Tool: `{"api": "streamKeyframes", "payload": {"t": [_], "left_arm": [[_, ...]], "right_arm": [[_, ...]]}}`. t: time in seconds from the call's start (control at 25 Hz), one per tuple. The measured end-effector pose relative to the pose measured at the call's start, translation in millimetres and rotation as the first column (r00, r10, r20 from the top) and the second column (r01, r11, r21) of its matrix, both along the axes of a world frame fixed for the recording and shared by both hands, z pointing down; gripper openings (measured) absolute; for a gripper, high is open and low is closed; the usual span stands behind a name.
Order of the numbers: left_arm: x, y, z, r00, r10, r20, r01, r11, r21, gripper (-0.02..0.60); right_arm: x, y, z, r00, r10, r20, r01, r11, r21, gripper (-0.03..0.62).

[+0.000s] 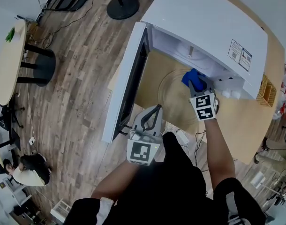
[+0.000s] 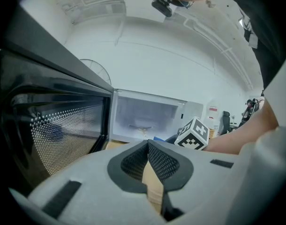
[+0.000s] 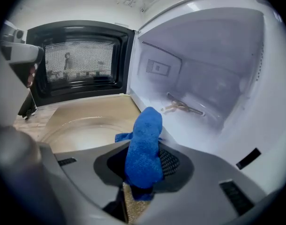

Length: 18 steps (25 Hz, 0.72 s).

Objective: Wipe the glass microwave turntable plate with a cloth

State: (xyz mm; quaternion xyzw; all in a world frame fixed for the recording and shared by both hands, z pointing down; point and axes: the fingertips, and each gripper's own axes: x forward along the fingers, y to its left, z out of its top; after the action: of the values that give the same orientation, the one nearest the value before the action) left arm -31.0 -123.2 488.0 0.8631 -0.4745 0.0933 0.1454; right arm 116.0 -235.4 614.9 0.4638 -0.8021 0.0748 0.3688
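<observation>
R tool is clamped on the blue cloth, at the far rim of the glass turntable plate. Plate lies on the wooden tabletop in front of the open microwave. L tool: jaws together, nothing betw. them, by the microwave door.

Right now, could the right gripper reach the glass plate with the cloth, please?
Probably yes: the right gripper, shut on the blue cloth, hangs close over the glass plate, with nothing between them.

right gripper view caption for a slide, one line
Right gripper holds a blue cloth at the glass turntable plate before the open microwave.
</observation>
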Motion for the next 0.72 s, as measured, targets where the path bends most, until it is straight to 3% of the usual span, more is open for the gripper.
{"api": "streamKeyframes", "payload": {"t": [0.12, 0.36, 0.72], "left_arm": [[-2, 2, 0, 1.0, -0.008, -0.009, 0.008, 1.0, 0.0, 0.006], [-4, 5, -7, 1.0, -0.015, -0.016, 0.015, 1.0, 0.016, 0.006], [-7, 11, -12, 1.0, -0.014, -0.01, 0.014, 1.0, 0.019, 0.006]], "right_arm": [[-11, 9, -14, 0.997, 0.001, 0.076, -0.001, 1.0, 0.004, 0.101], [-57, 43, -43, 0.978, -0.125, 0.166, 0.121, 0.992, 0.034, 0.101], [-121, 101, -17, 0.945, -0.264, 0.195, 0.278, 0.959, -0.049, 0.103]]}}
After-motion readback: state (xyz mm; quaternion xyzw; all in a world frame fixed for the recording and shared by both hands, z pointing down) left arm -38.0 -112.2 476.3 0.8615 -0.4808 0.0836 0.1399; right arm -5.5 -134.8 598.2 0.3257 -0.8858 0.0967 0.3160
